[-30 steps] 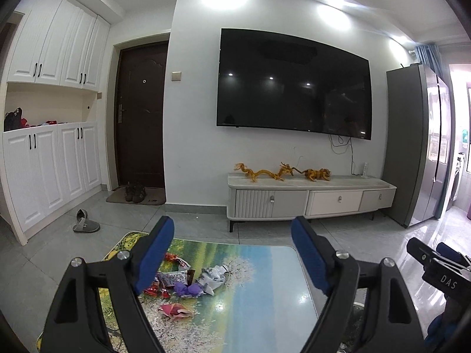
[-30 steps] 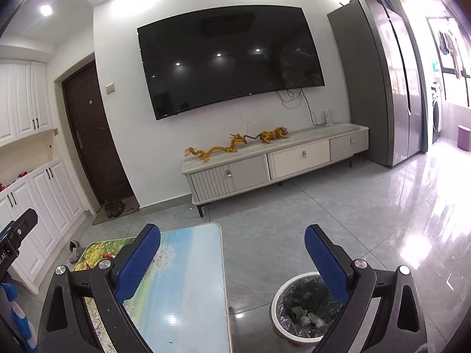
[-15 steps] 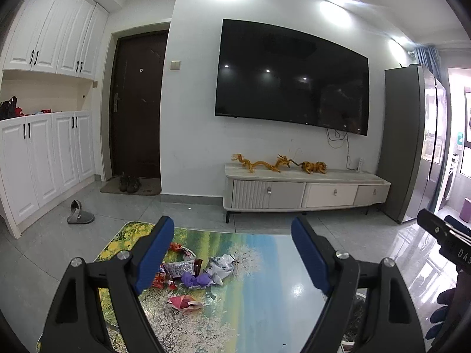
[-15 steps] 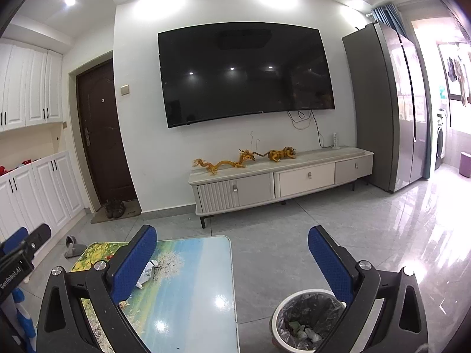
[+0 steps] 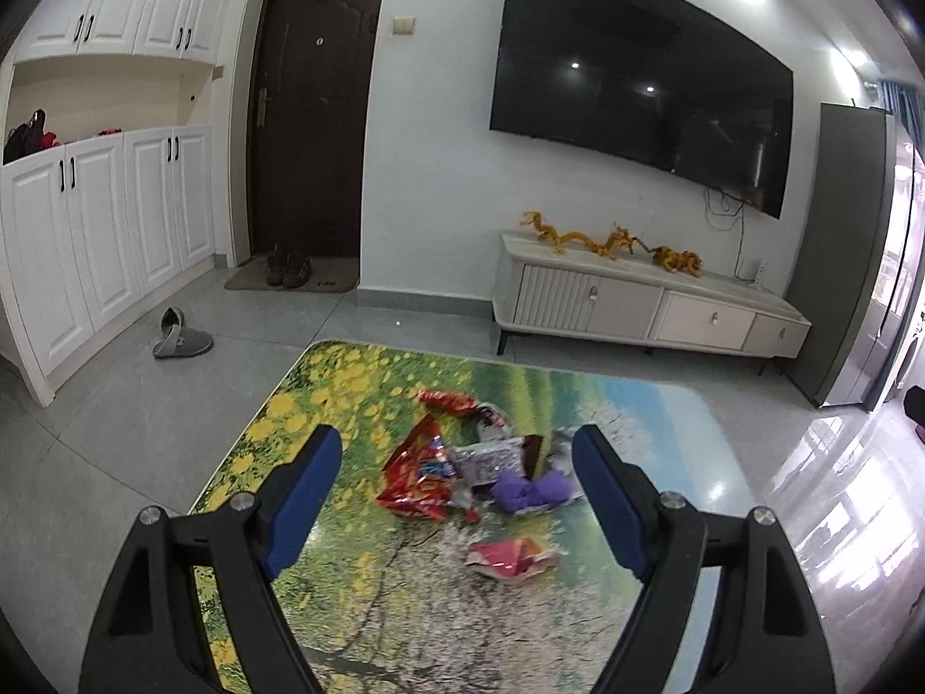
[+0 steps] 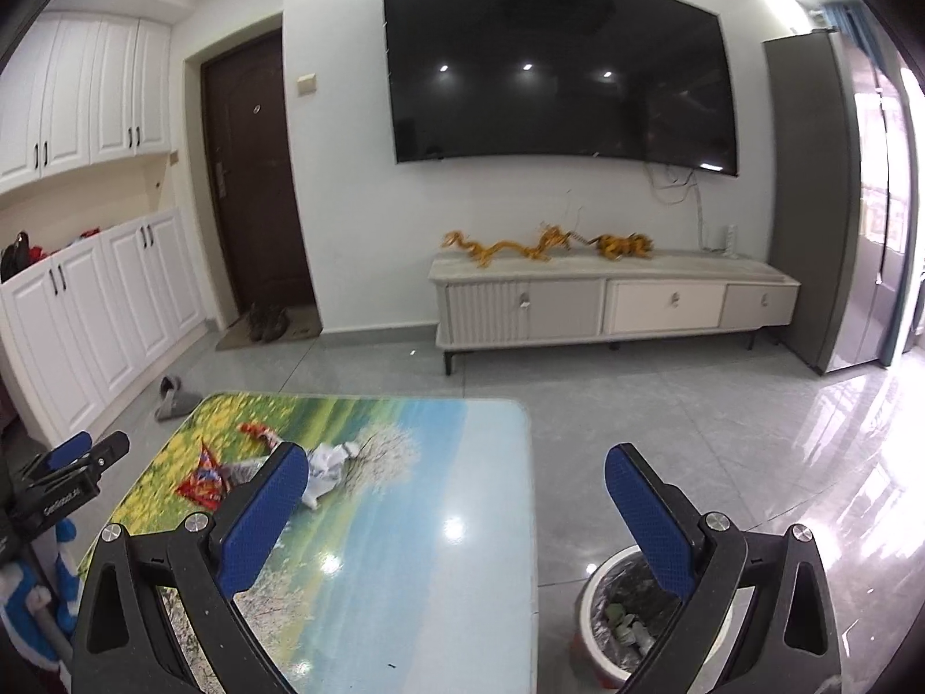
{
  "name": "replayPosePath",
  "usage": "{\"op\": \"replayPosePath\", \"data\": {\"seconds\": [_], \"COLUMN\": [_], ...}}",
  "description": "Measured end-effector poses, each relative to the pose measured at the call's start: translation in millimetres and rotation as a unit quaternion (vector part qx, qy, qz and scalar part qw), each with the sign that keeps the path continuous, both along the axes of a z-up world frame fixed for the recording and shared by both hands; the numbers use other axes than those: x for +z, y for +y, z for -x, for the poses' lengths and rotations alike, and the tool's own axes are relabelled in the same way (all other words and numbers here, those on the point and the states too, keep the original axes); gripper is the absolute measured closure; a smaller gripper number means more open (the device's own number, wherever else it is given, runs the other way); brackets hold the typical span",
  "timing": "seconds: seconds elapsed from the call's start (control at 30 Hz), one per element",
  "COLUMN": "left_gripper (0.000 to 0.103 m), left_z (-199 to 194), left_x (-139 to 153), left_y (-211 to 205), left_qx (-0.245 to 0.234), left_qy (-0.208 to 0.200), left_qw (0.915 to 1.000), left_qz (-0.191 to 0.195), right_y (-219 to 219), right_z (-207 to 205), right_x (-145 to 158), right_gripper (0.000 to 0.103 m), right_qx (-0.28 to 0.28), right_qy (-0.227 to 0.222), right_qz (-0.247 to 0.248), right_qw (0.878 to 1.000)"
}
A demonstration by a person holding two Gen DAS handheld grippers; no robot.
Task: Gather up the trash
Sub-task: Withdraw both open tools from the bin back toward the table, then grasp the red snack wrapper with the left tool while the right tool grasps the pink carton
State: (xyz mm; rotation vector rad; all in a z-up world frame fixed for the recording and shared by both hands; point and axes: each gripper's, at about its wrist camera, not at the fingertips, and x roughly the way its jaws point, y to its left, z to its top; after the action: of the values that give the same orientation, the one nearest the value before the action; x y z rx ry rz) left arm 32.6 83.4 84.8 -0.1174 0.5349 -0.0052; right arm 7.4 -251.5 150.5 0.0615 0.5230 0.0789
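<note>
1. Low table with a glossy printed landscape top (image 5: 347,405): everything I need lies on it, in a loose cluster towards the far left part of the top. Right half of the top is bare in the right wrist view.
2. White round bin with a dark liner (image 6: 589,595): stands on the floor just beside the table's right edge, already some scraps inside. It's under my right gripper, so drop-offs belong on that side.
3. Left gripper (image 5: 457,497): blue-padded jaws spread wide, nothing between them, hanging above the near side of the pile.
4. Right gripper (image 6: 457,520): also wide open and empty, one finger over the table, the other over the bin.
5. Crinkled red foil snack wrapper (image 5: 419,471): biggest piece, nearest the left finger. I judge it the first pick. Come down straight and close on a raised fold, not the flat part, or the pads will skid on the glossy top.
6. Silver foil packet (image 5: 485,457): touching the red wrapper on its right. Risk of dragging it along, so lift slowly.
7. Crumpled purple paper wad (image 5: 529,488): just beside the right finger, soft, easy pinch.
8. Small pink-red wrapper (image 5: 509,558): lies apart, nearer me. Flat, so nip an upturned edge.
9. Red wrapper strip (image 5: 448,402) at the far edge of the pile and a white crumpled tissue (image 6: 329,457): last. Detail blurred, can't tell more.
</note>
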Motion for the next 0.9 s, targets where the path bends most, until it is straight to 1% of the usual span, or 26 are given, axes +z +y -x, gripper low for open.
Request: {"op": "replayPosePath", "data": {"seconds": [0.13, 0.2, 0.3, 0.43, 0.6, 0.77, 0.9], "left_gripper": [0.022, 0.022, 0.022, 0.022, 0.022, 0.022, 0.022], "left_z": [-19, -27, -39, -57, -84, -108, -127], "left_x": [-33, -49, -66, -77, -89, -94, -97], "left_y": [37, 48, 56, 51, 45, 44, 42], "left_qx": [0.000, -0.007, -0.022, -0.052, -0.076, -0.089, -0.103], "left_qy": [0.046, 0.068, 0.086, 0.101, 0.114, 0.115, 0.122], "left_qw": [0.9987, 0.9969, 0.9949, 0.9921, 0.9886, 0.9880, 0.9861], "left_qz": [0.024, 0.038, 0.047, 0.054, 0.062, 0.053, 0.047], "right_y": [17, 25, 44, 78, 123, 155, 174], "right_z": [-23, -34, -49, -63, -77, -90, -95], "right_x": [-24, -39, -61, -83, -109, -134, -147], "right_gripper": [0.000, 0.000, 0.000, 0.000, 0.000, 0.000, 0.000], "right_qx": [0.024, 0.042, 0.076, 0.132, 0.209, 0.260, 0.289], "right_qy": [0.038, 0.061, 0.096, 0.127, 0.154, 0.180, 0.191], "right_qz": [-0.008, -0.019, -0.033, -0.022, -0.003, 0.001, 0.001], "right_qw": [0.999, 0.997, 0.992, 0.983, 0.966, 0.949, 0.938]}}
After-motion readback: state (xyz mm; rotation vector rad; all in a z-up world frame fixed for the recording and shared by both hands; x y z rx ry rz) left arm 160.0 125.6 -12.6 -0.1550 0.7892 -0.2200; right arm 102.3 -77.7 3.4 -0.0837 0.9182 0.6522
